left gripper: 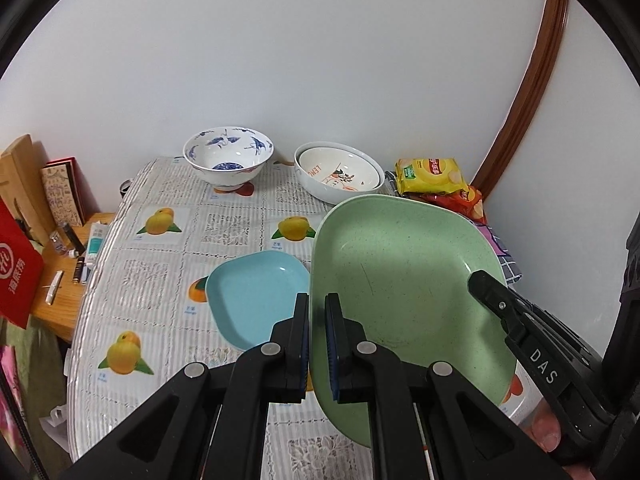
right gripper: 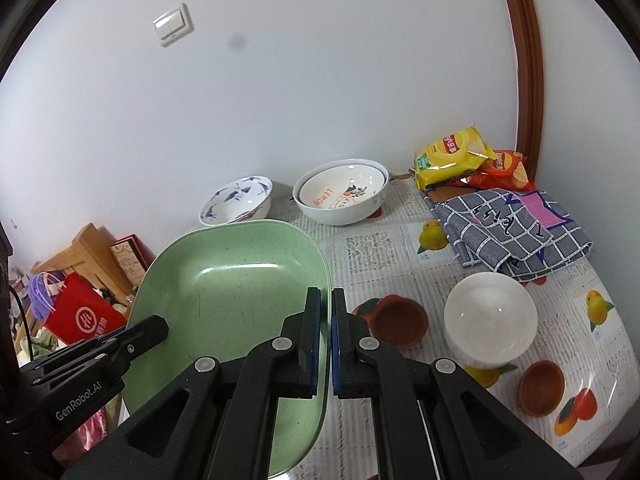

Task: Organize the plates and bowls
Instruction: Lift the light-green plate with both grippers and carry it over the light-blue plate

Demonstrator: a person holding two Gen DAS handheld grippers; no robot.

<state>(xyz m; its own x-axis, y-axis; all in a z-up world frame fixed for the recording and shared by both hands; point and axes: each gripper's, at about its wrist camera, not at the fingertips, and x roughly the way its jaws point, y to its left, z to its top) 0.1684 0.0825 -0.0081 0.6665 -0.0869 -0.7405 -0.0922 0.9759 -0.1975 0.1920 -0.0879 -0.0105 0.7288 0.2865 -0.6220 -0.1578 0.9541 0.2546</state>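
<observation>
A large green plate hangs tilted above the table, held by both grippers on opposite rims. My left gripper is shut on its left rim. My right gripper is shut on its right rim. Each gripper shows in the other's view, the right one and the left one. A smaller blue plate lies on the tablecloth just left of the green one. At the back stand a blue-and-white bowl and a lemon-print bowl nested in a white one.
A white bowl and two small brown bowls sit on the table's right side. Chip bags and a checked cloth fill the back right corner. A low side table with clutter and a red bag stands left.
</observation>
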